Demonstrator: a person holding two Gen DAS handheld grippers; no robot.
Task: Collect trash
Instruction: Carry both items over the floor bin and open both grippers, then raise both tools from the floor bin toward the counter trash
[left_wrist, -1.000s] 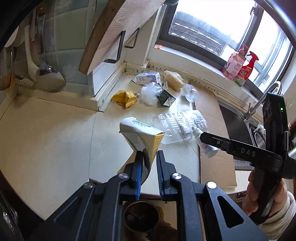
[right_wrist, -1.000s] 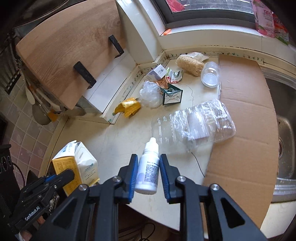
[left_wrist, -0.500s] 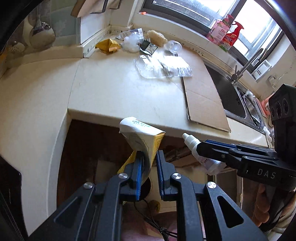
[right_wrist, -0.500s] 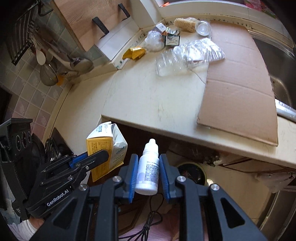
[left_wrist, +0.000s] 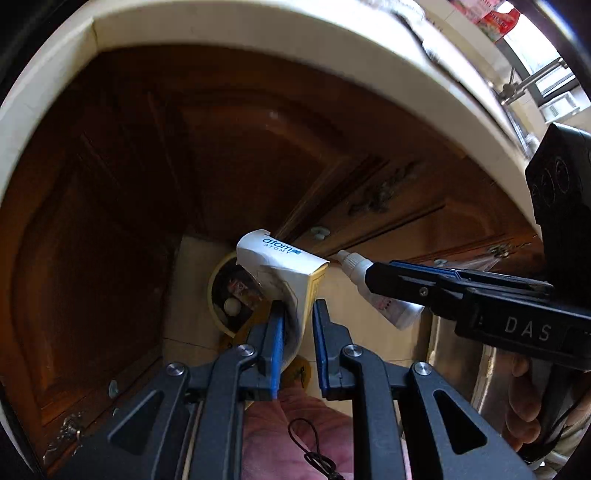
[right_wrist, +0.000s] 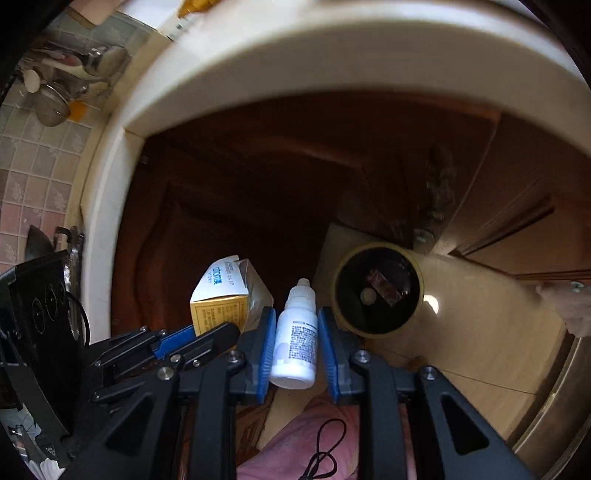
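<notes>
Fingers (left_wrist: 277, 328) of your left gripper (left_wrist: 297, 325) pinch the crumpled white-and-yellow carton (left_wrist: 286, 273), which hides much of the round bin (left_wrist: 221, 295) below the bench edge (left_wrist: 258, 22); its contents blur. From the right wrist, your right gripper (right_wrist: 296, 341) stands narrowly apart, clamping the small white dropper bottle (right_wrist: 296, 343) beside the bin (right_wrist: 376, 325), whose dark inside is hard to read.

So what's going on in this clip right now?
A person is clearing trash with two handheld grippers. The left gripper is clamped on a crumpled carton, the right gripper on a small white bottle. Both are held below the counter edge, above a round bin on the floor with some trash already in it. Nothing is released yet.
</notes>
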